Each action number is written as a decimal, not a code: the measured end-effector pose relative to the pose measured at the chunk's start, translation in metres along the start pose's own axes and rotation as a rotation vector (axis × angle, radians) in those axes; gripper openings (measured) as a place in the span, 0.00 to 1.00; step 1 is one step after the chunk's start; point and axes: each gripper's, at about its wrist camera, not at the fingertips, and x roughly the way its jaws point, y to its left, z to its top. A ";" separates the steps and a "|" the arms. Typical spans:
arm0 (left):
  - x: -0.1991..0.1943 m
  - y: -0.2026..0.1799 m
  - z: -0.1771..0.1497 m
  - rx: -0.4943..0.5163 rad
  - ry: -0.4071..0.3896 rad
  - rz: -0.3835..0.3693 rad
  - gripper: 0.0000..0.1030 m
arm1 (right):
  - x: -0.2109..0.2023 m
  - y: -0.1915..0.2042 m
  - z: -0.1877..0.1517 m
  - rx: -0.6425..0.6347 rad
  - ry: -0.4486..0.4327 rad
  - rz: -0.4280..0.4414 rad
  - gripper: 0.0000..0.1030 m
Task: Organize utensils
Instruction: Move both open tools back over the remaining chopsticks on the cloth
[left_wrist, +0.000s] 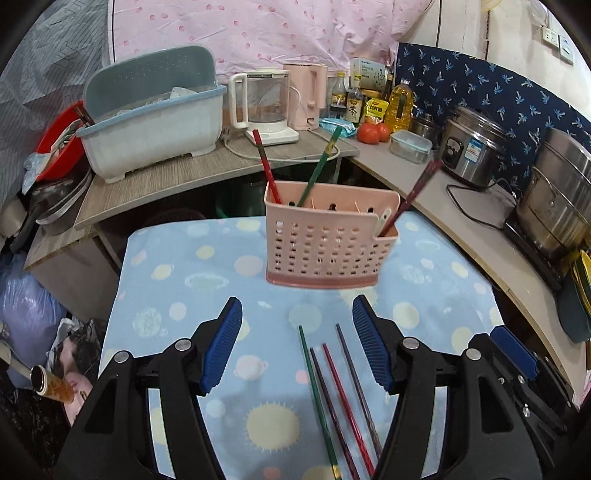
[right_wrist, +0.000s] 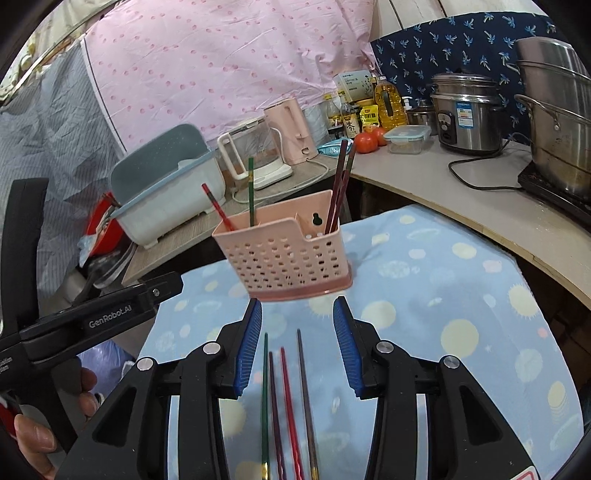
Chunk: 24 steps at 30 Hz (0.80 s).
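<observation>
**A:** Status on the grippers?

**B:** Both released, nothing between the pads. Left gripper (left_wrist: 297, 343) jaws spread wide, right gripper (right_wrist: 297, 345) jaws narrower but still clear of everything.

**A:** Where are the loose chopsticks (right_wrist: 286, 398)?

**B:** Four, flat on the blue cloth (right_wrist: 443, 280), side by side. In the right wrist view they lie under the gap between my fingers, long axis running along the fingers, tips pointing away toward the holder. From the left wrist they sit off-centre, toward its right finger.

**A:** So right is the nearer one?

**B:** My read, yes, better lined up at least. But I'd be closing across all four at once; to take one I'd judge the wrist needs a shift sideways.

**A:** Colours?

**B:** Green, dark maroon, red, dark purple-brown. Thin, glossy, will likely slide.

**A:** Holder?

**B:** Pink perforated holder (left_wrist: 328, 240) stands upright just beyond the fingertips. Already has a red and a green stick in the big compartment, dark ones in the small side pocket.
</observation>
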 end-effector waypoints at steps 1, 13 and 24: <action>-0.002 -0.001 -0.005 0.004 0.007 0.001 0.57 | -0.003 0.000 -0.004 -0.005 0.003 -0.002 0.39; -0.003 -0.011 -0.068 0.030 0.126 -0.016 0.57 | -0.018 -0.001 -0.068 -0.064 0.094 -0.052 0.39; 0.018 -0.005 -0.127 0.040 0.253 0.007 0.57 | -0.003 -0.012 -0.115 -0.076 0.201 -0.083 0.39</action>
